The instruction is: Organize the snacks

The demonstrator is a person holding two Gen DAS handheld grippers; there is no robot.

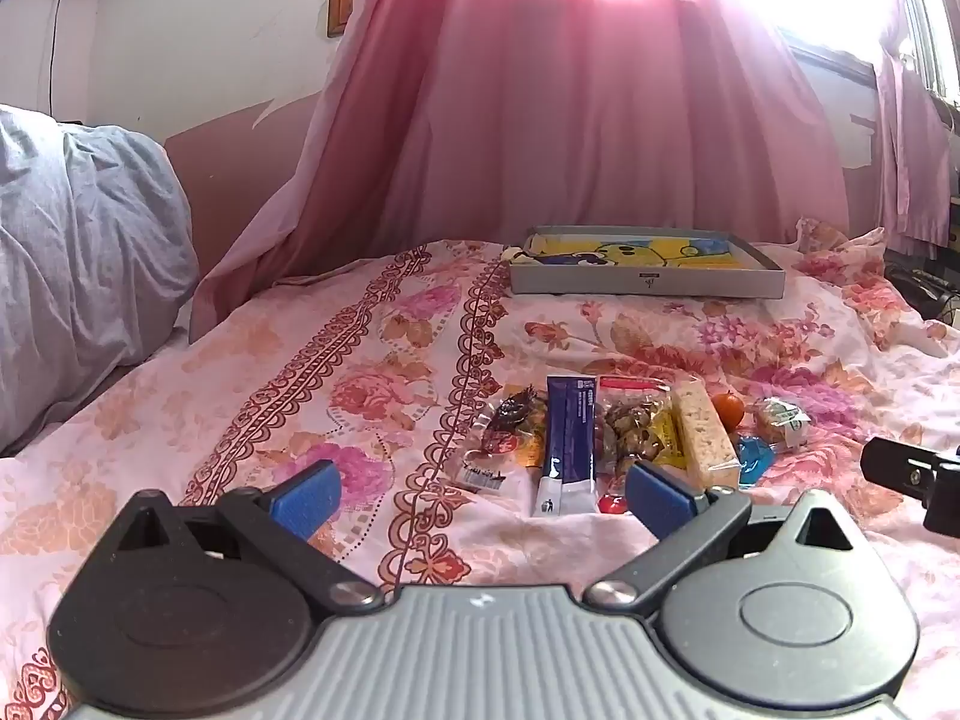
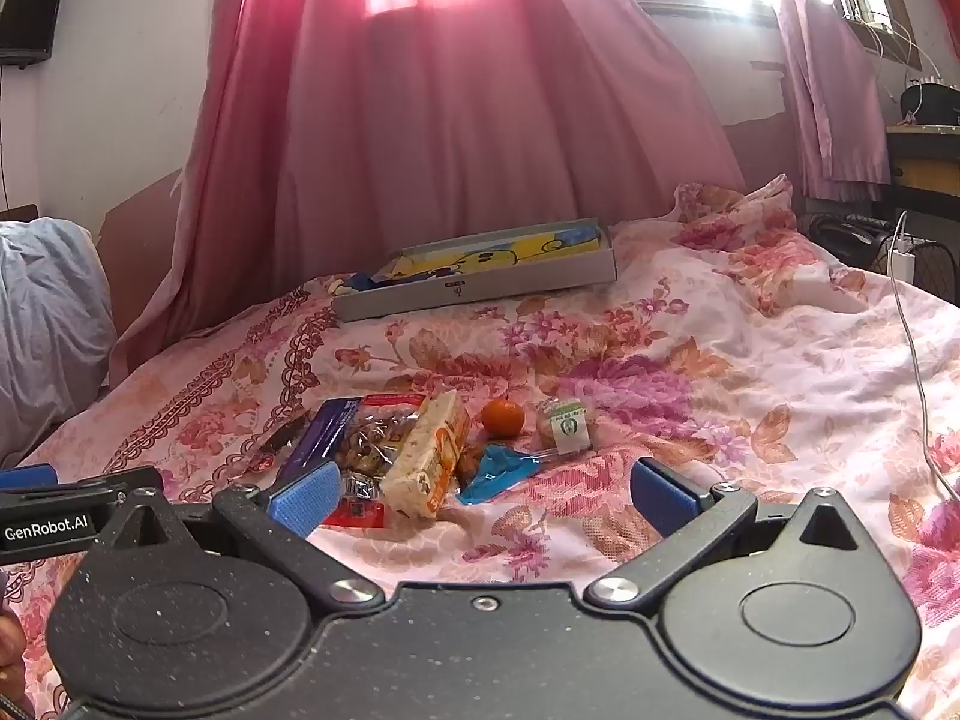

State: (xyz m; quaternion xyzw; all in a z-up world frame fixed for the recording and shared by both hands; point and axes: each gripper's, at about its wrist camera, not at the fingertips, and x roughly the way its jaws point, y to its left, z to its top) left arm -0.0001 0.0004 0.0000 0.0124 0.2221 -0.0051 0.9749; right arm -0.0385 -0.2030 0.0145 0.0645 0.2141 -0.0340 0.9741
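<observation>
Several snacks lie in a cluster on the floral bedspread: a dark blue packet (image 1: 569,441) (image 2: 327,429), a clear bag of nuts (image 1: 635,423) (image 2: 375,435), a pale rice bar (image 1: 705,432) (image 2: 427,457), a small orange (image 1: 728,409) (image 2: 503,417), a green-labelled wrapped cake (image 1: 782,419) (image 2: 565,425), a blue wrapper (image 1: 755,459) (image 2: 501,469) and a dark-wrapped sweet (image 1: 510,426). Beyond them sits a shallow grey box (image 1: 648,285) (image 2: 480,294) with a yellow cartoon lining. My left gripper (image 1: 480,498) is open just short of the blue packet. My right gripper (image 2: 483,495) is open near the blue wrapper.
A grey-blue pillow (image 1: 78,264) (image 2: 42,324) lies at the left. Pink curtains (image 1: 540,108) hang behind the bed. A white cable (image 2: 918,372) crosses the bedspread on the right, near a charger and dark items beside the bed. The right gripper's body (image 1: 918,474) shows at the left view's right edge.
</observation>
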